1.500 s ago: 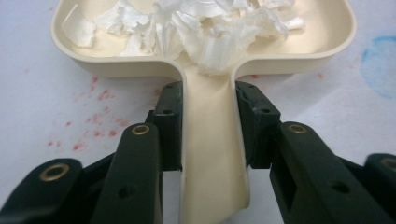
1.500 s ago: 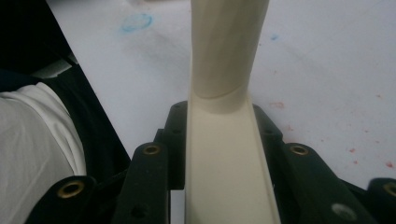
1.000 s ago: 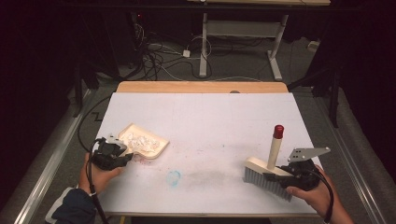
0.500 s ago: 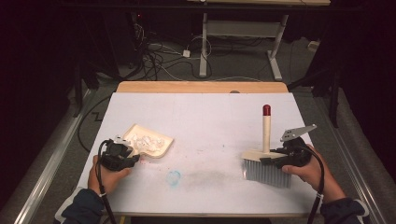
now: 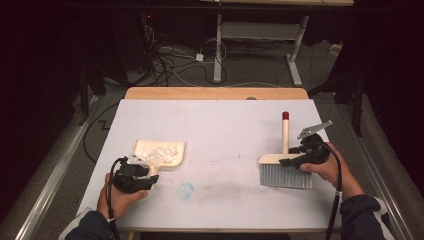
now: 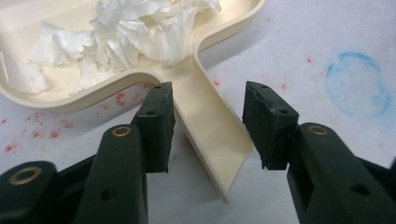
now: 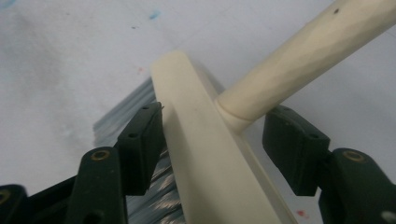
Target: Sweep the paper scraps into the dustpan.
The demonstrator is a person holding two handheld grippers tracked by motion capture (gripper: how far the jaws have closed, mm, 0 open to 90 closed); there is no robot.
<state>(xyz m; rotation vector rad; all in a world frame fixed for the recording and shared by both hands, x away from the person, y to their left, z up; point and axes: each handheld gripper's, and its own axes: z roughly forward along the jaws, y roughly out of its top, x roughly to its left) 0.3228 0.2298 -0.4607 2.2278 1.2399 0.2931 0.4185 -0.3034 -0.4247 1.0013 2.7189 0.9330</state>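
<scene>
Two things were in play on our bench (image 5: pixel 215 125): a cream dustpan (image 5: pixel 160 154) full of white paper scraps (image 5: pixel 162 151) on the left, and a cream brush (image 5: pixel 285 167) with grey bristles on the right. Our left hand-held gripper (image 6: pixel 208 126) had just been opening, jaws apart on either side of the pan's handle, not pressing it. Our right hand-held gripper (image 7: pixel 212 140) had also just been opening, jaws loose around the brush head. A blue smudge (image 5: pixel 186 190) sat between them.
</scene>
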